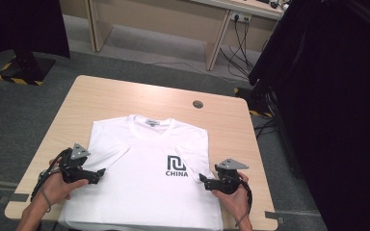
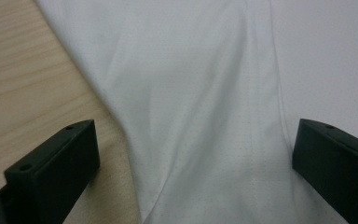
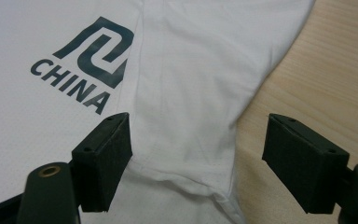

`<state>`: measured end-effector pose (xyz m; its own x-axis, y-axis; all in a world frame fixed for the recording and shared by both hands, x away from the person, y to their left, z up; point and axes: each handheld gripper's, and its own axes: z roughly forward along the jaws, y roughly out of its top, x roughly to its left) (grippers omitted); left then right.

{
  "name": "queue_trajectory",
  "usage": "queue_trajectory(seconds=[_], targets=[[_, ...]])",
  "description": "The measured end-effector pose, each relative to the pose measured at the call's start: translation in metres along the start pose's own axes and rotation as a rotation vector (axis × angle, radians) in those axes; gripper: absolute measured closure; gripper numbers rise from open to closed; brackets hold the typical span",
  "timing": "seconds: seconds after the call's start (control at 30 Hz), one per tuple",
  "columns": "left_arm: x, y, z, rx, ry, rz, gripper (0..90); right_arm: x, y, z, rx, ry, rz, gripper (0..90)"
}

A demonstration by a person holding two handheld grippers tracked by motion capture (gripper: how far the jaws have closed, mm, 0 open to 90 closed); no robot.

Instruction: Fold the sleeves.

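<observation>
Counter [image 1: 221, 115]: pale wood, carrying everything.
T-shirt [image 1: 144, 192]: laid flat at centre, collar at 12 o'clock; both sleeves already folded inward, the body fold judged left.
Left tool [image 1: 102, 172]: at 9 o'clock, jaws spread, nothing gripped.
Right tool [image 1: 203, 179]: at 3 o'clock, jaws spread, nothing gripped.

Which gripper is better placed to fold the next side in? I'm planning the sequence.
Probably either: left gripper and right gripper both stand open at a folded sleeve edge of the white T-shirt; neither side has a visible advantage.
</observation>
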<state>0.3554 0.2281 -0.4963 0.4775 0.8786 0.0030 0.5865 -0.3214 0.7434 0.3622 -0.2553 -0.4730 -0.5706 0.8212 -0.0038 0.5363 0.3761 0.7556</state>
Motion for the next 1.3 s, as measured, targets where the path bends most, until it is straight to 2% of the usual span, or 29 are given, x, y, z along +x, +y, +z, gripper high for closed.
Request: queue_trajectory(seconds=[0.4, 0.63, 1.3], targets=[[0.000, 0.000, 0.000, 0.000, 0.001, -0.001, 0.0, 0.003, -0.002, -0.003, -0.020, 0.010, 0.020, 17.1], [0.000, 0.000, 0.000, -0.001, 0.002, -0.001, 0.0, 0.002, -0.006, -0.004, -0.008, 0.021, 0.008, 11.4], [0.000, 0.000, 0.000, -0.001, 0.002, -0.001, 0.0, 0.000, -0.022, -0.022, -0.046, 0.016, 0.019, 10.9]])
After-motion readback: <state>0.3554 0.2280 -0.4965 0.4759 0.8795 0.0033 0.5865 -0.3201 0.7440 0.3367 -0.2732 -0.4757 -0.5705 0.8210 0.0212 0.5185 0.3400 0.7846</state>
